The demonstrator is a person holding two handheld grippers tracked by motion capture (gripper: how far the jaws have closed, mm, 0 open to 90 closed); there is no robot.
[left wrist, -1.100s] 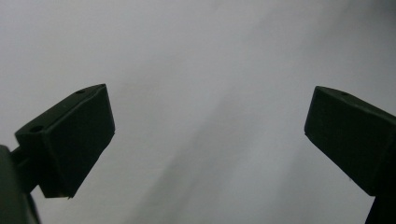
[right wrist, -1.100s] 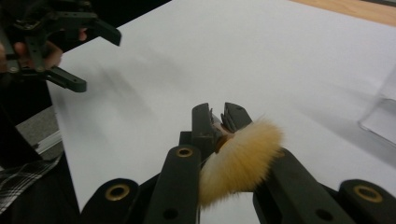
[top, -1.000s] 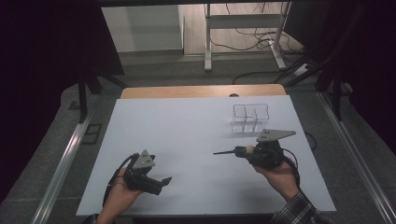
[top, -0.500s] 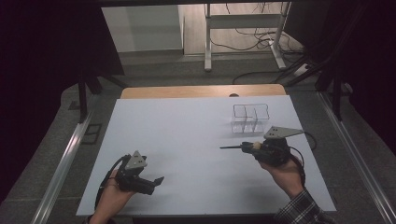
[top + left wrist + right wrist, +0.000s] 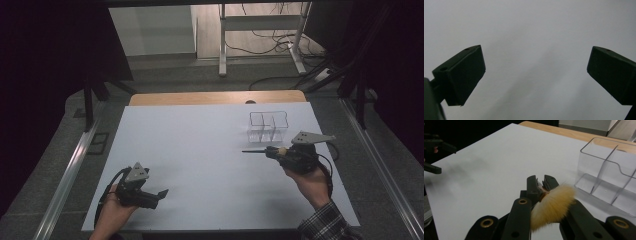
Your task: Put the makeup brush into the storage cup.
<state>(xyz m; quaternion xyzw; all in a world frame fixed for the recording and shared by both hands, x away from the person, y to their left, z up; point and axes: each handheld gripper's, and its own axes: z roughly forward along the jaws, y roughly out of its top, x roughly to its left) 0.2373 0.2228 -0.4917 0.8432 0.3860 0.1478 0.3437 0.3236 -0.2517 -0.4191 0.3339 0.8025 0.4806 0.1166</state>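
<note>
The left gripper (image 5: 161, 193) rests at seven o'clock on the white table sheet (image 5: 200, 150), jaws spread and empty. At three o'clock the right gripper (image 5: 270, 151) is clenched on a soft tan-bristled brush with a dark handle (image 5: 552, 206). This looks like the carrying step; next the brush needs lifting toward one o'clock, into the clear plastic divided organizer (image 5: 268, 126) just beside it. Nothing blocks the way.

Left gripper (image 5: 161, 192): black body, grey three-cornered plate on top, black cable looping off the rear. Its jaw blocks are matte black and wedge-shaped, with small round holes near the upper edges (left gripper view). Right gripper (image 5: 269, 152): same black build and grey plate, dark cable trailing; brass-coloured bushings sit in its black linkage arms. Right sleeve (image 5: 327, 225): dark plaid with light lines.
</note>
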